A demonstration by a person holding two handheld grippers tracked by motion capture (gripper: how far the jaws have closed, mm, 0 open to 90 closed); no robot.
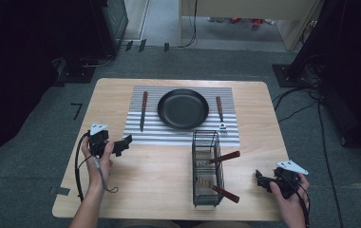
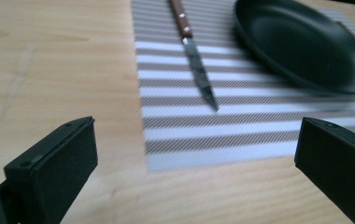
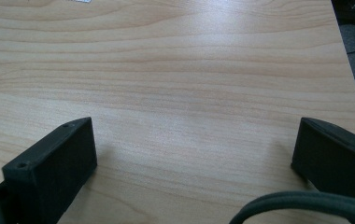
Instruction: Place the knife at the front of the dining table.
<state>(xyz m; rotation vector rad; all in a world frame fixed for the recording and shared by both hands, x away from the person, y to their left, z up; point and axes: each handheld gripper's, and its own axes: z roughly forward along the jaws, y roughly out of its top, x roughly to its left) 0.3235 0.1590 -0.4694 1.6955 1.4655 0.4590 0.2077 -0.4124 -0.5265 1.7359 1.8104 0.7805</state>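
Basket (image 1: 206,167) holds two utensils; one knife (image 1: 143,110), one fork (image 1: 220,113).

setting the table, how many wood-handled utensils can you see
4: knife left of the pan, fork right of it, two handles in the wire basket; more may hide inside.

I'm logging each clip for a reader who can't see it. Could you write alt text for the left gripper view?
The left gripper, its two black jaws wide apart and empty, faces a striped placemat on a wooden table. A knife with a brown handle lies on the mat, tip toward the camera, beside a black pan.
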